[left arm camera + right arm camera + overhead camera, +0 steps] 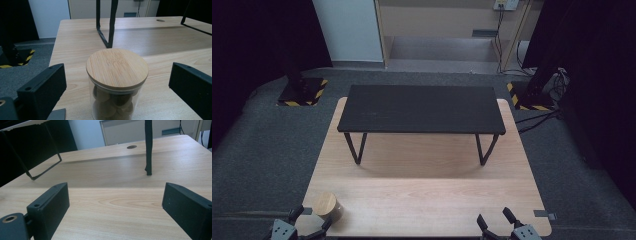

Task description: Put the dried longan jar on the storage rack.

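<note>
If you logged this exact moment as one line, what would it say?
left gripper: open, jaws either side of jar | jar: lidded, upright, table's near-left corner | right gripper: open, empty | black shelf: bare

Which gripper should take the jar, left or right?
Left, I'd say. The left gripper is open with the jar already between its jaws at the table's near left corner. The right gripper is open too, but far along the near edge.

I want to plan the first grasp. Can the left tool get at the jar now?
Probably yes. The left tool is open and the jar stands between its jaws, apart from both, with nothing in the way.
</note>
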`<act>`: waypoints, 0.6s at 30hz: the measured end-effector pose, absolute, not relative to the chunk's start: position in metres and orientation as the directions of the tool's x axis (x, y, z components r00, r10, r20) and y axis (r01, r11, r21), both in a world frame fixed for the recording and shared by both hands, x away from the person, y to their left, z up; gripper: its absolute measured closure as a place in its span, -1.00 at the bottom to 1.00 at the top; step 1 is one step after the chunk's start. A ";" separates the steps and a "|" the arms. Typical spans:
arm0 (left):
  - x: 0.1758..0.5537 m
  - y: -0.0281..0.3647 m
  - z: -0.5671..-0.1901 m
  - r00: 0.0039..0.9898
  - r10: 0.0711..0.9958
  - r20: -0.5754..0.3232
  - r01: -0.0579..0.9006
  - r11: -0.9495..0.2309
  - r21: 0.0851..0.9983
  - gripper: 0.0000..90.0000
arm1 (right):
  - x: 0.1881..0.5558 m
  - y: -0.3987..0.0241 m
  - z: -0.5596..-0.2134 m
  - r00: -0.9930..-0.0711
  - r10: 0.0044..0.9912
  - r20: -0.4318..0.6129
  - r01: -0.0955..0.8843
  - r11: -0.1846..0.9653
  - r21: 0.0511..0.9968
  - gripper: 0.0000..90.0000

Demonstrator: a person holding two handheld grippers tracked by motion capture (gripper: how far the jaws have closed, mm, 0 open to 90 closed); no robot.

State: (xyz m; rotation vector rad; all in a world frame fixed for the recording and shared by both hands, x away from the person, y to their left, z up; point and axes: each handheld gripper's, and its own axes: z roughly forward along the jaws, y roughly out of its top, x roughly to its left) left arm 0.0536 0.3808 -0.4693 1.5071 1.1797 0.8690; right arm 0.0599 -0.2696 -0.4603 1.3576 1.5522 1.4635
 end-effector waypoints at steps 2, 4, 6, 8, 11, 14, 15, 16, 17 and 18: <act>0.053 0.380 -0.469 0.267 0.963 -0.033 0.249 -0.035 0.968 -1.00 | 0.059 -0.270 -0.460 -0.293 0.933 0.210 0.265 -0.132 0.955 -0.83; 0.052 0.379 -0.469 0.266 0.964 -0.032 0.246 -0.035 0.969 -1.00 | 0.059 -0.271 -0.460 -0.294 0.932 0.211 0.268 -0.131 0.954 -0.83; 0.051 0.378 -0.469 0.264 0.964 -0.028 0.245 -0.039 0.969 -1.00 | 0.058 -0.272 -0.460 -0.295 0.932 0.211 0.269 -0.131 0.954 -0.83; 0.050 0.378 -0.470 0.261 0.965 -0.027 0.242 -0.038 0.970 -1.00 | 0.058 -0.272 -0.460 -0.296 0.931 0.211 0.269 -0.131 0.954 -0.83; 0.050 0.376 -0.471 0.259 0.966 -0.017 0.240 -0.047 0.970 -1.00 | 0.058 -0.273 -0.460 -0.300 0.930 0.213 0.271 -0.131 0.954 -0.83; 0.050 0.375 -0.473 0.264 0.964 -0.006 0.236 -0.059 0.970 -1.00 | 0.057 -0.273 -0.461 -0.302 0.929 0.214 0.271 -0.132 0.953 -0.84; 0.049 0.375 -0.473 0.263 0.965 0.001 0.234 -0.065 0.970 -1.00 | 0.057 -0.273 -0.461 -0.302 0.929 0.214 0.271 -0.131 0.954 -0.83; 0.049 0.374 -0.474 0.261 0.965 0.004 0.233 -0.067 0.970 -1.00 | 0.057 -0.273 -0.462 -0.301 0.929 0.215 0.272 -0.132 0.953 -0.83; 0.050 0.374 -0.475 0.259 0.966 0.001 0.234 -0.064 0.970 -1.00 | 0.057 -0.274 -0.462 -0.301 0.929 0.217 0.275 -0.133 0.952 -0.84; 0.050 0.374 -0.476 0.258 0.966 0.001 0.234 -0.063 0.970 -1.00 | 0.057 -0.274 -0.462 -0.301 0.929 0.216 0.277 -0.132 0.952 -0.84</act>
